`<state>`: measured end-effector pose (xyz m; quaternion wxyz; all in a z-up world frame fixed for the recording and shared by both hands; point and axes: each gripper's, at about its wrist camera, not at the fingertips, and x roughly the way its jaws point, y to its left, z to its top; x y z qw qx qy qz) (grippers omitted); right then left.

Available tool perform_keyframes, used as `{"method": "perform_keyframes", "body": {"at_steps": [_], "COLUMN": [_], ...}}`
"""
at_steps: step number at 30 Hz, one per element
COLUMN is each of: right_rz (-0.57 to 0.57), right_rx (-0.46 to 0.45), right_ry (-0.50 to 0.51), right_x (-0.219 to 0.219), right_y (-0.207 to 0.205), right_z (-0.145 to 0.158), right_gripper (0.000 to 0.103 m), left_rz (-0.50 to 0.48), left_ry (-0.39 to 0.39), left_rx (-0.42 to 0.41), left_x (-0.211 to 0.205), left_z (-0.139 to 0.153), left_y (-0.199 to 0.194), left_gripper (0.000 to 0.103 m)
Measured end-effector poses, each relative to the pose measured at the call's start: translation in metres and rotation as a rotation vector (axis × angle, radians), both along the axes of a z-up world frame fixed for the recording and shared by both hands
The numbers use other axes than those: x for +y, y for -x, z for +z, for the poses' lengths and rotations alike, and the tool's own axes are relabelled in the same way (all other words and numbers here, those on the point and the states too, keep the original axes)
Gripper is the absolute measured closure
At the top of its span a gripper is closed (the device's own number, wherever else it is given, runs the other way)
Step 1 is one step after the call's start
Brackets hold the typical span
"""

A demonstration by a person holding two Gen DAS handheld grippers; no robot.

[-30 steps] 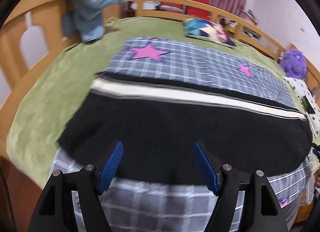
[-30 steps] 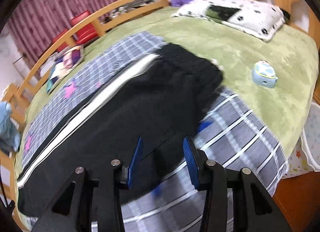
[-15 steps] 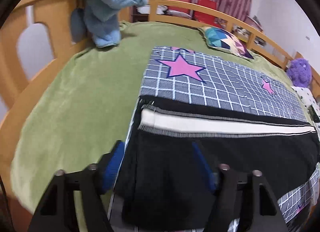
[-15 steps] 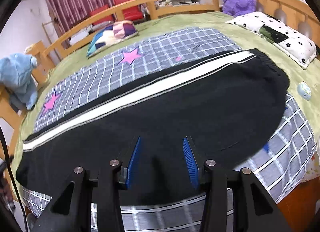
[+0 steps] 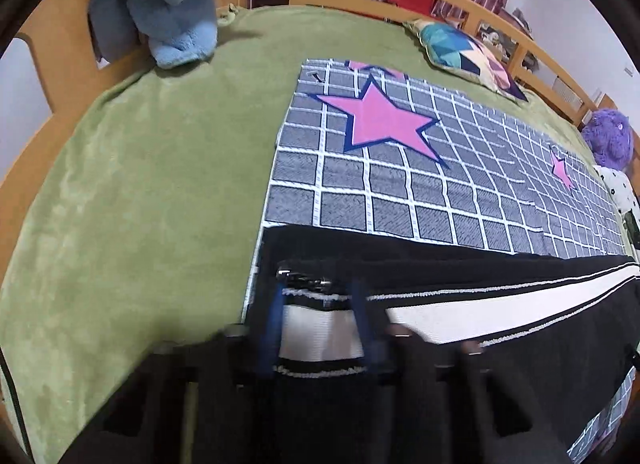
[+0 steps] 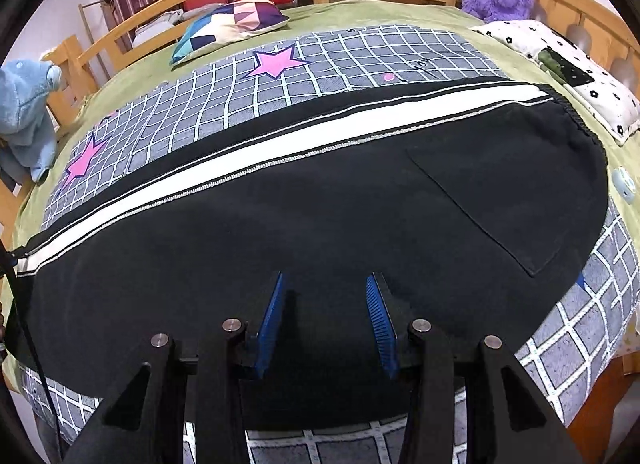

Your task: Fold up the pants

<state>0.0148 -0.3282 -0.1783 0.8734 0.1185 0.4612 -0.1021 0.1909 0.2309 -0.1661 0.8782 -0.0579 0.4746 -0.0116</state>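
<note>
Left wrist view: the left gripper (image 5: pixel 318 306) sits at the hem end of the pants (image 5: pixel 500 336), straddling the white side stripe (image 5: pixel 480 314). Its jaws have just been closing, and the blue pads (image 5: pixel 272 316) now stand narrow with the cuff fabric bunched between them; blur hides whether they press it.

Right wrist view: the pants (image 6: pixel 320 232) lie flat lengthwise across the checked sheet (image 6: pixel 360 59), which covers the green blanket (image 6: pixel 360 11) on the wooden bed frame (image 6: pixel 120 29). The waistband (image 6: pixel 576 119) is at the right, near a spotted pillow (image 6: pixel 560 71). The right gripper (image 6: pixel 326 324) hangs over the black fabric near the close edge, jaws apart, nothing between them.
</note>
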Motion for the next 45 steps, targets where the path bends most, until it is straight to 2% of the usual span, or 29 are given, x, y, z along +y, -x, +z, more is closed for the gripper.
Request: {"method": "perform_keyframes", "body": {"at_steps": [4,6,9,13,15,16,17,19,20,21,22,24,27,31,34,36,41,45], "right_rz": [-0.002,-0.005,-0.003,0.006,0.013,0.021,0.027,0.042,0.049,0.056,0.063,0.077,0.102,0.132,0.153,0.162,0.175,0.179], "right_rx": [0.003,0.001,-0.009,0.005,0.009,0.008,0.008,0.004,0.002,-0.004,-0.014,-0.027,-0.044,-0.041,-0.034,-0.032,-0.029,-0.031], "right_ry": [-0.003,-0.006,-0.016,-0.022,-0.017,-0.014,-0.011,-0.016,-0.020,-0.023,-0.023,-0.027,-0.037,-0.054,-0.059,-0.052,-0.040,-0.042], "right_x": [0.001,0.001,0.000,0.004,0.008,0.010,0.013,0.018,0.020,0.023,0.027,0.033,0.043,0.054,0.061,0.065,0.071,0.069], "right_y": [-0.005,-0.007,-0.007,-0.008,-0.006,-0.004,-0.003,-0.001,0.000,0.001,0.002,0.005,0.010,0.015,0.019,0.022,0.034,0.045], "right_z": [-0.002,-0.002,0.000,-0.005,-0.007,-0.007,-0.006,-0.003,-0.001,0.001,0.005,0.010,0.014,0.013,0.013,0.012,0.013,0.014], "right_gripper": [0.060,0.060,0.060,0.060,0.060,0.060,0.060,0.060,0.060,0.060,0.060,0.060,0.060,0.060,0.060,0.060,0.060,0.060], "left_rz": [-0.049,-0.045,-0.030,-0.040,-0.013,-0.003,0.013,0.034,0.040,0.047,0.058,0.075,0.109,0.133,0.116,0.112,0.196,0.280], "left_ry": [-0.063,-0.025,0.004,-0.115,-0.107,-0.091,-0.081,-0.082,-0.084,-0.084,-0.081,-0.057,0.066,0.187,0.274,0.302,0.356,0.330], "left_rx": [-0.081,-0.142,-0.164,-0.074,-0.022,-0.023,-0.029,-0.067,-0.089,-0.113,-0.138,-0.146,-0.131,-0.096,-0.062,-0.041,-0.005,-0.041], "left_x": [-0.002,0.009,0.017,-0.002,0.000,0.001,0.005,0.014,0.018,0.023,0.030,0.043,0.064,0.067,0.055,0.045,0.036,0.035], "left_z": [0.018,0.036,0.044,0.016,0.008,0.009,0.013,0.029,0.035,0.042,0.049,0.055,0.051,0.029,0.005,-0.008,-0.042,-0.050], "left_y": [0.004,0.004,-0.008,-0.026,-0.025,-0.022,-0.016,0.003,0.012,0.024,0.040,0.063,0.110,0.153,0.172,0.173,0.160,0.150], "left_gripper": [0.086,0.086,0.086,0.084,0.082,0.079,0.072,0.058,0.046,0.040,0.039,0.039,0.039,0.041,0.041,0.041,0.042,0.056]}}
